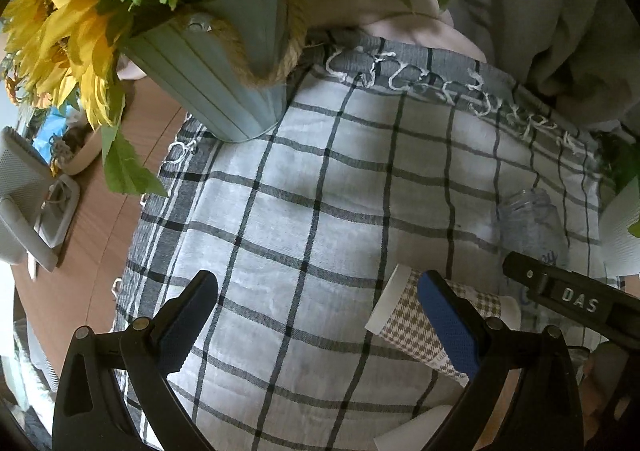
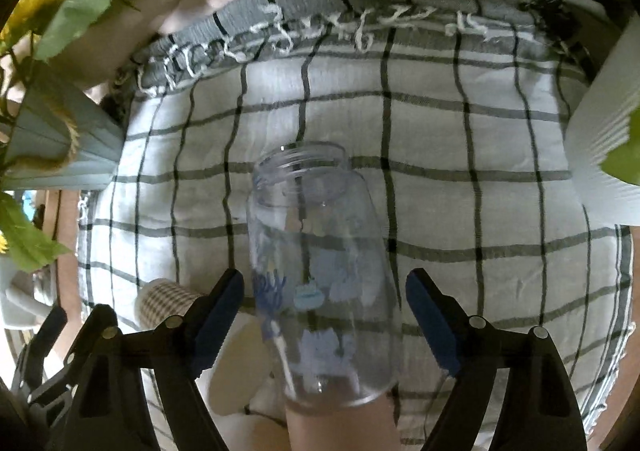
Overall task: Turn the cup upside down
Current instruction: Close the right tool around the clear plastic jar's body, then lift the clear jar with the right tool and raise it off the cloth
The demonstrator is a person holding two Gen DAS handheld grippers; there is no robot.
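A clear glass cup (image 2: 320, 271) with blue printed figures lies on its side on the checked cloth (image 2: 460, 155), its mouth pointing away. My right gripper (image 2: 325, 317) is open, its jaws on either side of the cup's lower body without touching it. The glass also shows in the left wrist view (image 1: 532, 227), at the right. My left gripper (image 1: 316, 321) is open and empty over the cloth. Its right finger (image 1: 448, 325) overlaps a houndstooth paper cup (image 1: 404, 321) lying on its side, which also shows in the right wrist view (image 2: 168, 301).
A blue-grey metal pot (image 1: 224, 71) of sunflowers (image 1: 60, 35) with a rope handle stands at the cloth's back left. A white ribbed pot (image 2: 604, 147) stands at the right. Wooden table (image 1: 100, 211) shows left of the cloth. Grey fabric (image 1: 540, 11) lies behind.
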